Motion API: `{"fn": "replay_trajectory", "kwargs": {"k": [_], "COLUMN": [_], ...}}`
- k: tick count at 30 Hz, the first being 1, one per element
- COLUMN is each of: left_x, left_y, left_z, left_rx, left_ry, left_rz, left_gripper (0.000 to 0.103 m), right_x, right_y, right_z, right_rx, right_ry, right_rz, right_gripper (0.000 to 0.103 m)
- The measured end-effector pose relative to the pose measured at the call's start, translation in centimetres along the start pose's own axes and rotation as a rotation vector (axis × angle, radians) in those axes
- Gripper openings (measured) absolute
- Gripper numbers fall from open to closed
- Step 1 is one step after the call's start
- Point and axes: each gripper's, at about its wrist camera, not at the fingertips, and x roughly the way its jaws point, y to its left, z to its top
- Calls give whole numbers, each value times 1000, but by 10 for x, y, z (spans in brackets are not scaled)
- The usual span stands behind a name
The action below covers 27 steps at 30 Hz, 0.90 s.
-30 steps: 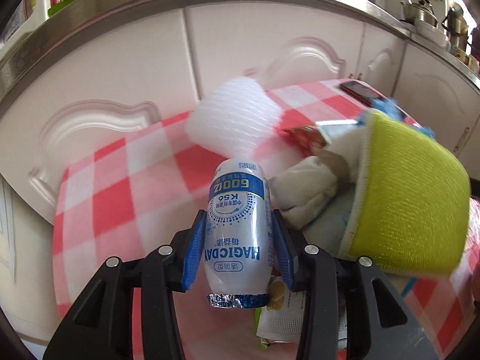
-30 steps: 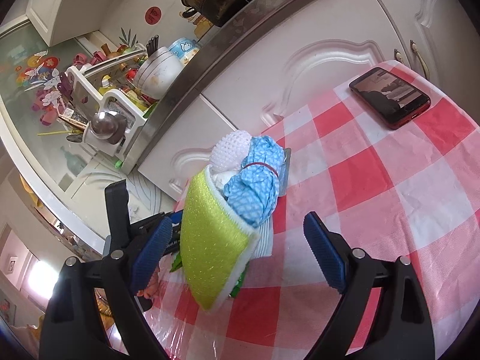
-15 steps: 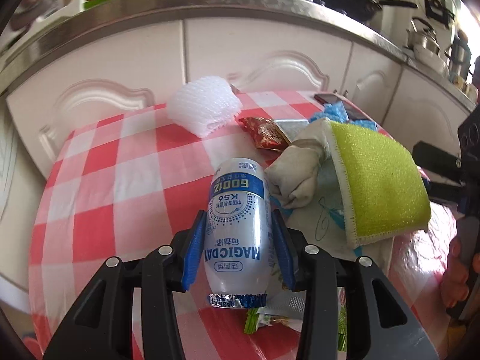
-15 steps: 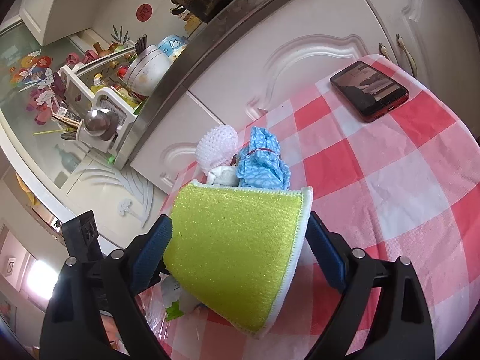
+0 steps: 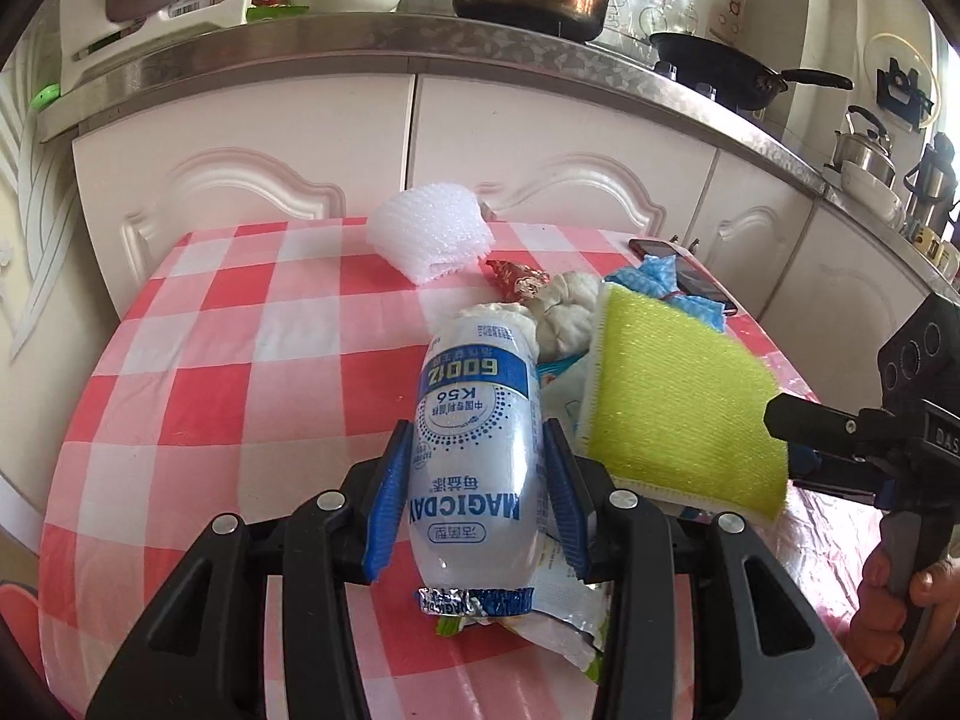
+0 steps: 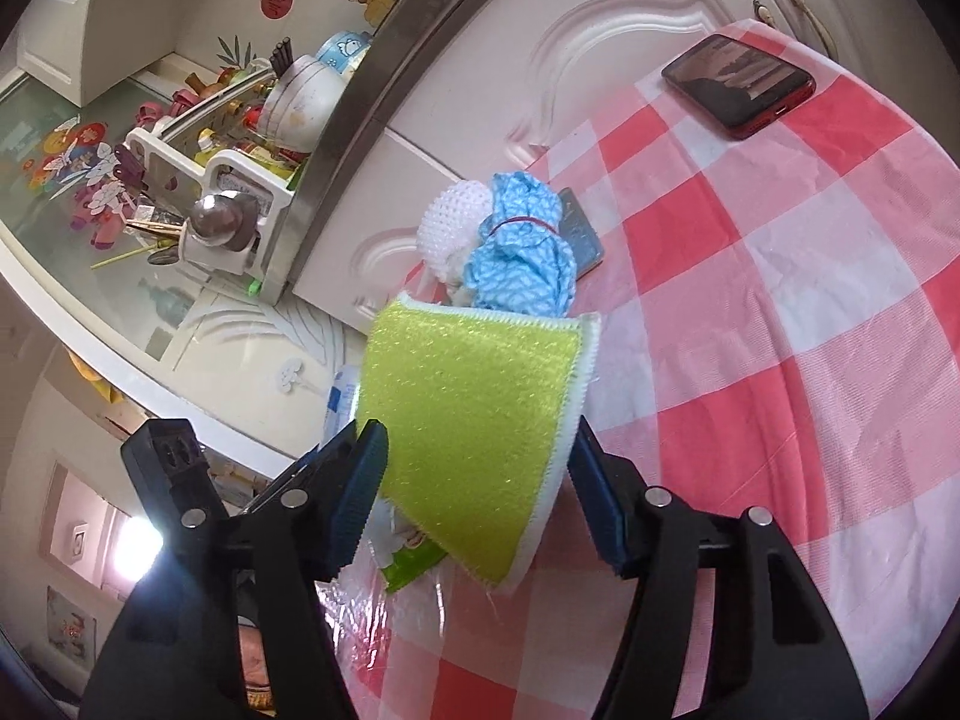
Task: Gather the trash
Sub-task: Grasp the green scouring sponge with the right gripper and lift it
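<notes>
Left gripper (image 5: 474,504) was clamped on a white bottle (image 5: 474,450) above the checked tablecloth (image 5: 240,360). Right gripper (image 6: 480,480) was closing around a green sponge (image 6: 474,420), pads touching its edges. Blue cloth (image 6: 522,264), foam net (image 5: 429,234) and phone (image 6: 741,84) lay beyond; wrappers (image 5: 558,618) lay near.

We find open checked desk (image 5: 198,360) to the left, while the foam wrap (image 5: 429,231), phone (image 6: 741,84) and what seems crumpled litter (image 5: 558,309) crowd the right.

left tongs (image 5: 477,501) clamp white bottle (image 5: 474,456) | green sponge (image 5: 678,414) beside
</notes>
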Motion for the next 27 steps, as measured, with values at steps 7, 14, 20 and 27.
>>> {"fn": "replay_trajectory", "kwargs": {"k": [7,14,20,27], "left_x": [4,5,-4,-32], "left_y": [-9,-13,-12,-8], "left_z": [-3,-5,-5,-7], "left_rx": [4,5,-8,-58], "left_ry": [33,47,36,7], "left_rz": [14,52,88,111], "left_gripper": [44,44,44,44], "right_x": [1,12,17,9], "right_y": [8,8,-3,2], "right_z": [-4,-2,-1,-6], "right_rx": [27,45,105,111], "right_ry": [0,23,34,-6], "right_rz": [146,207,207,217], "right_gripper": [41,41,26,22]}}
